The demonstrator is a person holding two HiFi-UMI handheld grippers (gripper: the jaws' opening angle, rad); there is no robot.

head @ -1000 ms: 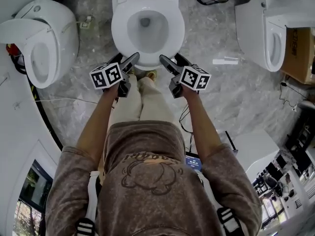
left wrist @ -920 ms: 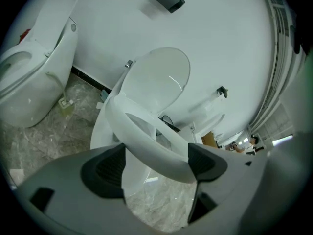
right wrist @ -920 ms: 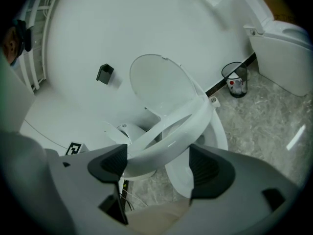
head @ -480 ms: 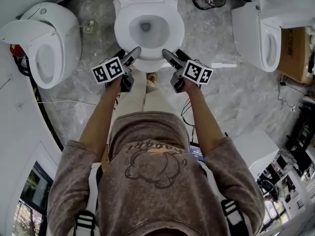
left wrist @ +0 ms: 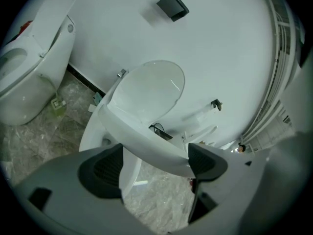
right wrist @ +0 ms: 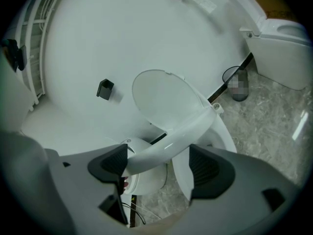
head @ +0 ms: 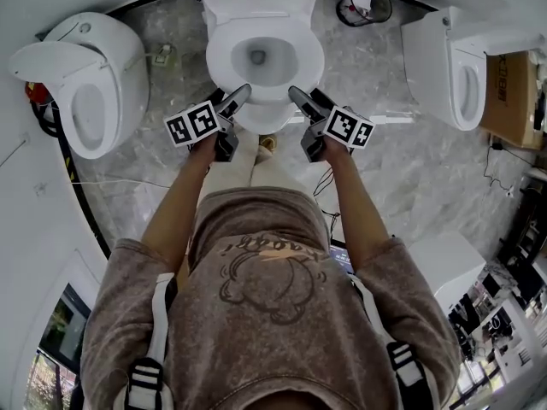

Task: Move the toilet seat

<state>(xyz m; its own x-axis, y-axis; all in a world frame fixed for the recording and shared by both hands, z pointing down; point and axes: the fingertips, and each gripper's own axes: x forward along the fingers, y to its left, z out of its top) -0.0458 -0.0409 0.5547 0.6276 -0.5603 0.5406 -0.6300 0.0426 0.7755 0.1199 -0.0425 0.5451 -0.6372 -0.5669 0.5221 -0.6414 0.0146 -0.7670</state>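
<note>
The middle toilet's bowl (head: 282,65) is open, and only a dark drain hole shows at its bottom. The toilet on the left (head: 107,67) also stands open, with its lid tipped up. The toilet on the right (head: 436,58) shows only a narrow slice of its bowl. A cardboard box (head: 511,92) sits at the right edge of the floor (head: 393,169); its contents cannot be seen.

The toilet seat (right wrist: 188,126) is raised off the bowl's rim. It tilts with its front edge high and its back at the hinge below the upright lid (right wrist: 164,99).

The left gripper (head: 238,95) and right gripper (head: 297,97) meet the seat's front edge on either side of its middle. Both pairs of jaws stand apart. The seat's rim crosses each gap at a slant and touches only the jaw nearer the seat's middle, while the outer jaw stays clear of it.

The head view makes the seat look flat on the bowl. Only the 2 gripper views show the gap beneath it. The left gripper view also shows a small black fitting (left wrist: 172,6) on the wall.

Bare floor lies between the middle toilet and each neighbour. A thin cable (head: 94,182) crosses the floor at the left. The person's legs stand against the bowl's front.
</note>
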